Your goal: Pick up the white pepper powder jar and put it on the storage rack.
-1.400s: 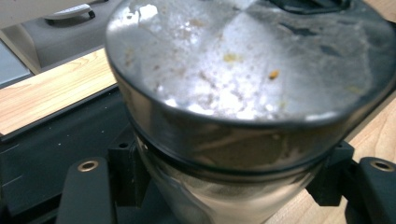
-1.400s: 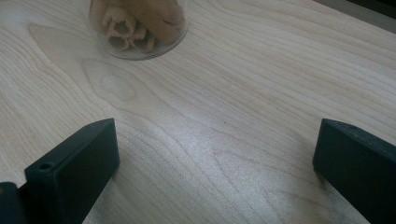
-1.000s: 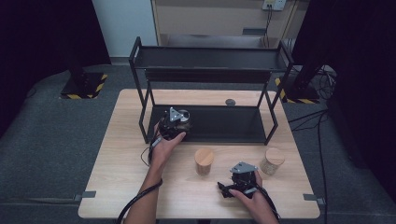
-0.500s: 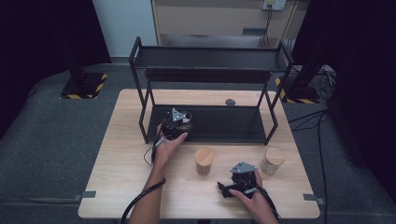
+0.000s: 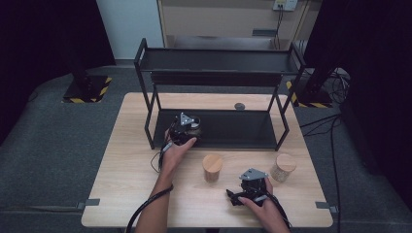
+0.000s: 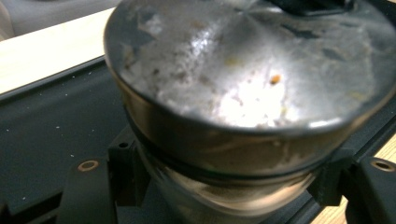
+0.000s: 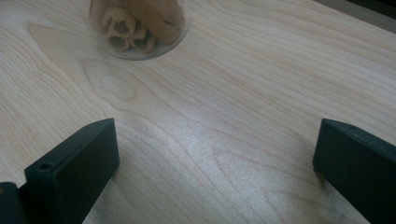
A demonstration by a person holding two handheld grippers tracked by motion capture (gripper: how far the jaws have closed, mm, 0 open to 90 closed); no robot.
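Meanwhile, left gripper [image 5: 186,130] clamped around metal-lidded jar [image 6: 243,93] at frame centre, over rack's lower shelf [image 5: 243,131], likely for shelving. Right gripper [image 5: 251,187] lower right, jaws apart, empty, resting on table [image 5: 121,165].

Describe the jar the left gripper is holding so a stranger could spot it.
Find the black rack on the wooden table. On its bottom shelf, the jar sits in the left gripper. Unlike the two wood-lidded jars in front, it has a metal lid.

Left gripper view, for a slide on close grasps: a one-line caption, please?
Black jaws flank a jar with a scuffed metal lid, over the rack's dark bottom shelf.
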